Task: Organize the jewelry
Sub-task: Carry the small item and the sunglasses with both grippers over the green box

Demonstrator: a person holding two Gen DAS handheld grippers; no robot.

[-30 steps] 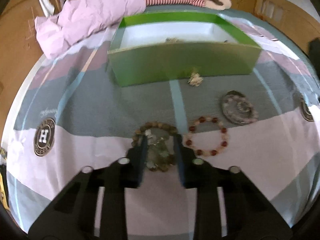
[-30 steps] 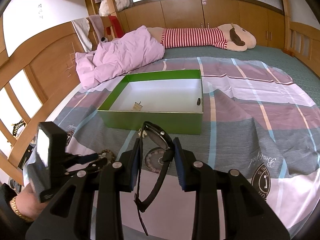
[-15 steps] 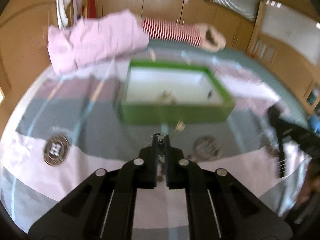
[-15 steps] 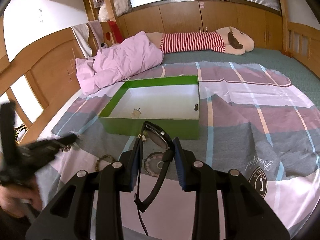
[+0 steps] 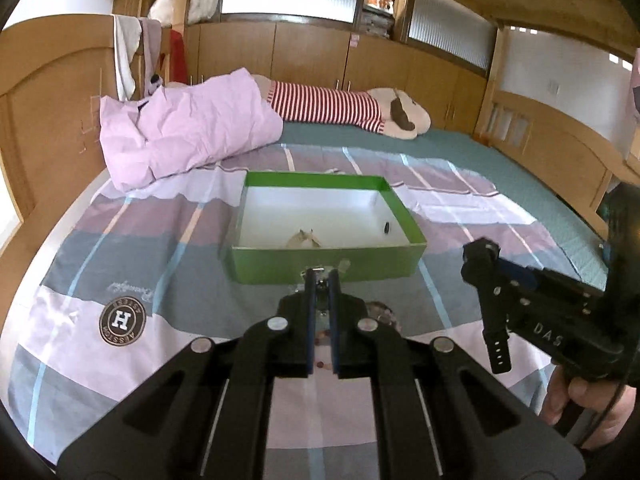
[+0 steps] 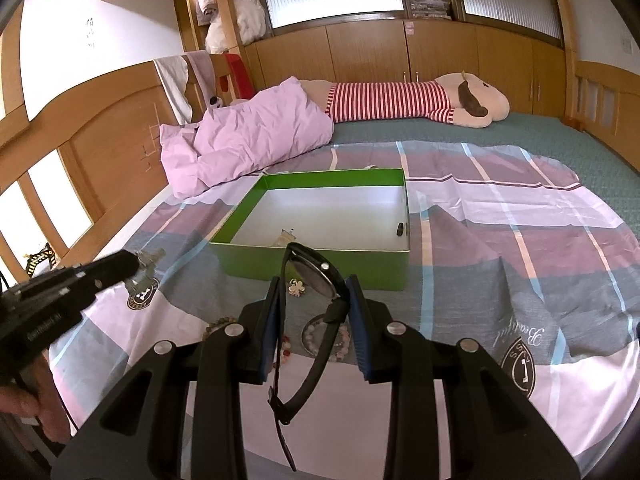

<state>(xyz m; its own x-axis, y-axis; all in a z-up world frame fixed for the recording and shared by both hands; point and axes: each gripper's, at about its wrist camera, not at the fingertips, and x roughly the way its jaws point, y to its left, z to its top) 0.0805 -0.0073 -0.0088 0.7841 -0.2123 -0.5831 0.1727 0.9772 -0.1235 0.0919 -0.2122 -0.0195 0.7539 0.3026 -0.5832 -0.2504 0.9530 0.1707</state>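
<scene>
My left gripper [image 5: 321,276] is shut on a small silvery jewelry piece [image 5: 318,273], held in the air before the green box [image 5: 320,270]. In the right wrist view the left gripper [image 6: 132,265] is at the left, with the piece [image 6: 150,264] dangling from its tips. My right gripper [image 6: 314,286] is shut on a black watch [image 6: 316,274], whose strap hangs down between the fingers. The white-lined green box [image 6: 320,268] holds a small pale trinket [image 6: 286,237] and a tiny dark item [image 6: 399,230]. A brown bead bracelet [image 6: 218,325], a pink bead bracelet [image 6: 342,336] and a flower brooch [image 6: 296,286] lie on the bedspread.
The striped bedspread [image 5: 132,248] covers the bed. A pink quilt [image 5: 184,128] and a striped plush toy [image 5: 344,106] lie behind the box. Wooden bed rails [image 6: 100,152] run along both sides. A hand [image 5: 580,400] holds the right gripper's handle.
My left gripper closed on the silvery piece that lay inside the brown bracelet and lifted it off the bedspread. The right gripper and watch stayed still.
</scene>
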